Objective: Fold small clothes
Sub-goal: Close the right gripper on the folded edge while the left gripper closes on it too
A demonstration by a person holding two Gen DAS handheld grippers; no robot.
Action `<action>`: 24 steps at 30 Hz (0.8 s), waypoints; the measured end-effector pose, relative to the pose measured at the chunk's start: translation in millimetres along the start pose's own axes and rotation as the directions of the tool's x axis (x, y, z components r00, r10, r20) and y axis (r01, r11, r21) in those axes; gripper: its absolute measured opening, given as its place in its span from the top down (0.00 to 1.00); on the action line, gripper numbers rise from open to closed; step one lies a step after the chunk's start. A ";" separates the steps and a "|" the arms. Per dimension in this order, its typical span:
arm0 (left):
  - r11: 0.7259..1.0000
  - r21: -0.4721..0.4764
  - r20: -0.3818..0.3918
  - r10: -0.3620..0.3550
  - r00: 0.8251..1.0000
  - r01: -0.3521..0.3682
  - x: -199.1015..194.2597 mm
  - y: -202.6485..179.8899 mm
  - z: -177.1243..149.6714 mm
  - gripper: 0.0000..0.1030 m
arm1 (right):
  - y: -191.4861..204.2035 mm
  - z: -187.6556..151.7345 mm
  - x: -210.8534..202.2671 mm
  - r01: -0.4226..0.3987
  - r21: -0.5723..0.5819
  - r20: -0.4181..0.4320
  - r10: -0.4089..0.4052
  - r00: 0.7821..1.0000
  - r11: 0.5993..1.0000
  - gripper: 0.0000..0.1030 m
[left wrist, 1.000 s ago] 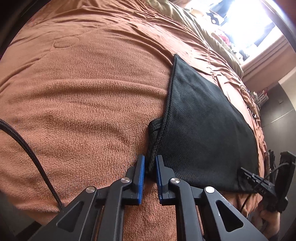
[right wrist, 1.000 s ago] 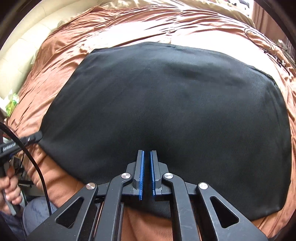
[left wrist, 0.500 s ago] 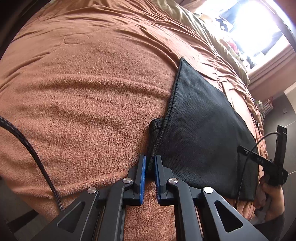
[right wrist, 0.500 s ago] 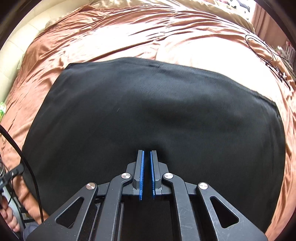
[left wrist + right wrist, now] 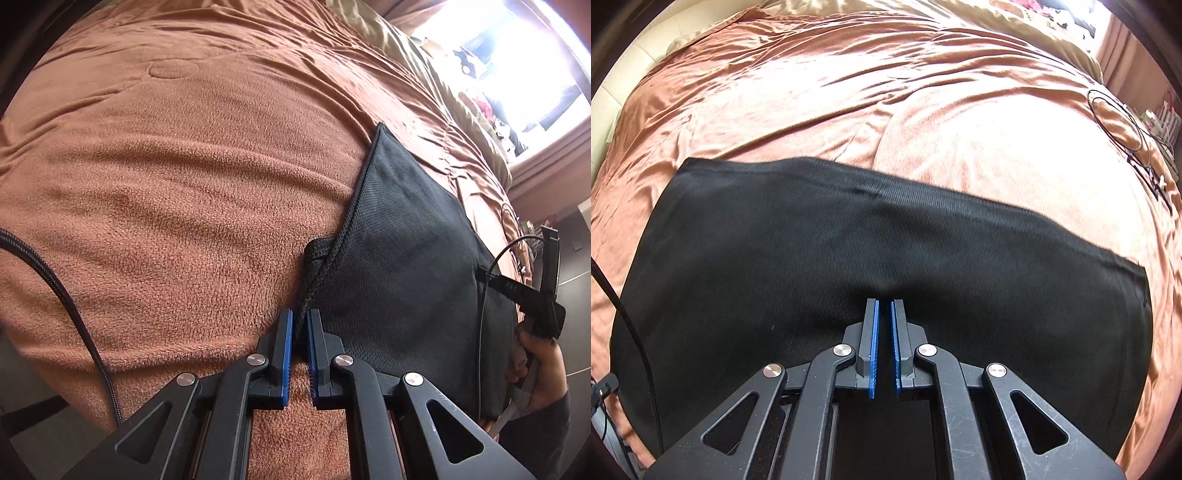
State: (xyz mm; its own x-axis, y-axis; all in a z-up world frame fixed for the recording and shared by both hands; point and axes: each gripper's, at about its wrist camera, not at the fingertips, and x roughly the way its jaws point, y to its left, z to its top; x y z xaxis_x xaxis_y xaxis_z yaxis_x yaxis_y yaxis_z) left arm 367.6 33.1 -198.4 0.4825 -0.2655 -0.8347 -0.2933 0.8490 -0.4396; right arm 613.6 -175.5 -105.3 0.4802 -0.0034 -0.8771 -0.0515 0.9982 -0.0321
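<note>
Black garment [image 5: 849, 258] lies flat, folded over; your left gripper [image 5: 300, 332] pinches its corner, right gripper [image 5: 882, 325] closed on its near edge; further folds seem left.

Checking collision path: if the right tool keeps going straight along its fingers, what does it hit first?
The black garment, directly ahead of the right tool. The fabric already lies at the fingertips and seems pinched there, though depth is unclear. Beyond it is only the brown blanket.

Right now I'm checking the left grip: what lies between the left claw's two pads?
The corded hem of the black cloth runs between the left claw's pads; the left wrist view shows it.
</note>
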 end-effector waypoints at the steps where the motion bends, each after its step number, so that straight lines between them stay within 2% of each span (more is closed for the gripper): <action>1: 1.000 0.001 -0.003 0.003 1.000 -0.003 0.7 -0.7 0.6 0.92 | -0.5 2.5 1.2 0.000 0.002 0.000 0.000 1.000 1.000 0.97; 9: 0.999 0.025 -0.016 0.023 1.000 -0.023 8.5 -7.1 4.7 0.91 | -1.2 31.6 20.6 0.003 -0.020 -0.005 -0.003 1.000 1.000 0.97; 13: 0.999 0.033 -0.017 0.009 1.000 -0.008 7.2 -6.8 5.6 0.92 | -2.4 37.1 8.1 -0.010 -0.016 -0.002 0.010 1.000 1.000 0.97; 18: 0.999 0.002 -0.010 -0.048 0.999 0.049 0.6 0.6 7.0 0.93 | 3.0 19.7 -18.3 -0.027 -0.036 0.009 0.027 1.000 0.999 0.96; 24: 0.994 0.008 0.001 -0.110 0.994 0.110 -8.0 -1.2 8.8 0.93 | 4.0 -17.4 -41.6 -0.058 -0.001 0.003 0.058 0.998 0.998 0.95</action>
State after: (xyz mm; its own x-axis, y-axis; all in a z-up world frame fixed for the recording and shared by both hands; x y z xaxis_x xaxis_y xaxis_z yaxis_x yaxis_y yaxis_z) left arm 371.4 38.3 -188.3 0.5131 -0.3568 -0.7807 -0.2315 0.8183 -0.5261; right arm 578.1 -172.5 -77.2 0.4793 0.0551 -0.8759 -0.0802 0.9966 0.0188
